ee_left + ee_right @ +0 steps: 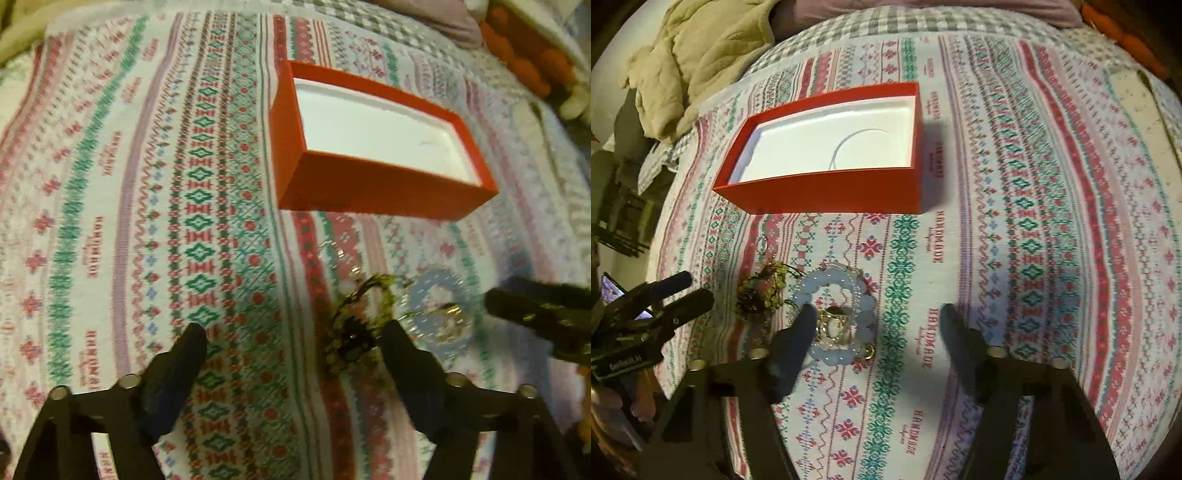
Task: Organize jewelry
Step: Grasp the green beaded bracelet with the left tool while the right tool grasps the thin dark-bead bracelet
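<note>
The left gripper [291,345] hangs over the patterned bedspread [147,221] with its jaws spread and nothing between them. The dark green-and-gold bead bracelet [354,325] lies just outside its right finger, touching or nearly touching it at about 3 o'clock from the gap. The pale blue bead bracelet [437,314] lies further right, toward the right gripper's tip at 3 o'clock in that view.

In the right wrist view the right gripper [879,317] also has its jaws spread, pinching nothing. The pale blue bead bracelet [836,314] sits by the left finger, partly inside the gap, with small gold pieces [836,325] in its ring. The dark bracelet [764,291] lies at 9 o'clock of it, and the left gripper [683,291] comes in from 9 o'clock.

The open red box [827,192], white inside, stands at 12 o'clock beyond the jewelry, well apart from it. Bare bedspread stretches wide from 1 to 5 o'clock. A beige blanket [698,55] bunches at 11 o'clock by the bed's edge.

Only the right wrist view shows a thin curved line on the box's floor [849,144] and a small ring [761,243] on the cloth; the left view is blurred.
</note>
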`<state>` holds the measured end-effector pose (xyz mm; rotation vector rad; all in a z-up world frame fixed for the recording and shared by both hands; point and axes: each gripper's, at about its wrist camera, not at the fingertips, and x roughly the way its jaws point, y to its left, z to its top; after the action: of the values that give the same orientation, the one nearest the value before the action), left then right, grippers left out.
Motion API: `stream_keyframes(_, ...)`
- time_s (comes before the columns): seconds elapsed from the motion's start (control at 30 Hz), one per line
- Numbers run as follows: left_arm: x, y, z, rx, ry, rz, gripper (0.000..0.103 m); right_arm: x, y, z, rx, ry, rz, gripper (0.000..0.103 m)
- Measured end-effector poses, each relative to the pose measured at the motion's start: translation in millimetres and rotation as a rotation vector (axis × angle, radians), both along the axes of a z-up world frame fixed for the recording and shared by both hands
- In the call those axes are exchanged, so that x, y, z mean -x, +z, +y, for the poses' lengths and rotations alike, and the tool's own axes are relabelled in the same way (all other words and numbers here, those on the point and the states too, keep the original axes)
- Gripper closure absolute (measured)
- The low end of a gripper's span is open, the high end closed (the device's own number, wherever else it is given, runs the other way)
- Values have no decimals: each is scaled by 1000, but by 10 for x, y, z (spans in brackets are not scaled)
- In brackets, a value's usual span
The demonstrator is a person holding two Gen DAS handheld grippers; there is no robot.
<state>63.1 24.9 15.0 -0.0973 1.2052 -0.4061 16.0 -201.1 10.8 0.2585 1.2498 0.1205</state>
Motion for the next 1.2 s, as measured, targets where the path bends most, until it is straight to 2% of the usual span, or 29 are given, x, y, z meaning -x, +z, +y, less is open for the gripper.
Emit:
stream_keyframes(0.07,-46,-22,-1,41,-11,27,43,-32,-18,12,-20,8,10,53)
stream_keyframes(0.1,-60,-31,5,58,-15,42,46,-48,-28,18,-20,9,12,56)
stream_keyframes(0.23,-76,-85,-81,90,-42,83,59,-84,-46,57,-21,18,20,59)
stream_keyframes(0.3,-75,-118,-150,79,-62,77,64,-86,-40,72,-30,26,21,59)
stream_keyframes(0.37,-92,-158,-212,60,-74,76,73,-82,-35,100,-37,32,22,59)
stream_keyframes(0.73,-240,-318,-586,-14,-181,74,75,-137,-13,196,-53,53,12,59)
stream_keyframes(0.8,-231,-327,-658,-35,-188,62,80,-127,-15,190,-56,60,14,59)
stream_keyframes(0.83,-231,-330,-693,-51,-189,54,92,-124,-14,195,-58,63,14,59)
stream_keyframes(0.87,-225,-332,-714,-57,-190,52,92,-122,-14,204,-61,66,15,59)
stream_keyframes(1.03,-198,-276,-722,-26,-149,56,93,-80,32,227,-78,79,7,59)
stream_keyframes(1.2,-112,-147,-421,4,-123,42,93,29,58,319,-123,113,24,63)
